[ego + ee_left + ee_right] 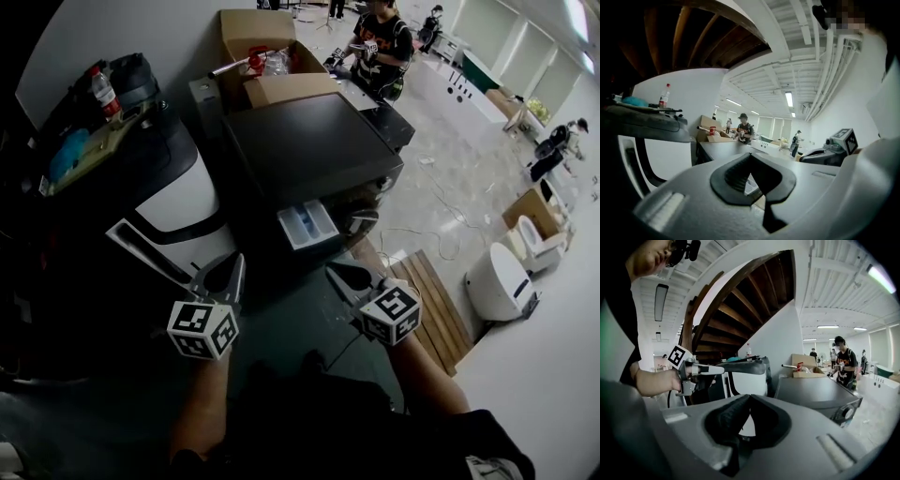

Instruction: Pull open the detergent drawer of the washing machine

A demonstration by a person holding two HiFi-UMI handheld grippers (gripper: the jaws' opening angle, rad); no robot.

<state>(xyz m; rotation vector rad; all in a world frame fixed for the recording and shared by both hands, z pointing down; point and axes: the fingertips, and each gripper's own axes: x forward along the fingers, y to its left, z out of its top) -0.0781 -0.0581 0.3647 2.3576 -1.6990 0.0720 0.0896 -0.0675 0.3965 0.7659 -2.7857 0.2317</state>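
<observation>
The dark washing machine (309, 141) stands ahead of me, and its white detergent drawer (307, 225) juts out from the front, pulled open. My left gripper (234, 264) hovers below and left of the drawer, clear of it, jaws shut and empty. My right gripper (337, 274) hovers just below the drawer's right side, also shut with nothing held. In the left gripper view the left gripper (750, 155) has its tips together, and the machine's top (723, 149) lies beyond. In the right gripper view the right gripper (749, 397) is closed, with the machine (815, 392) at right.
A white and black appliance (178, 202) stands left of the machine, a bottle (103, 89) on top. Cardboard boxes (267, 56) and a person (380, 47) are behind. A wooden pallet (436, 300) and a white round appliance (502, 281) lie to the right.
</observation>
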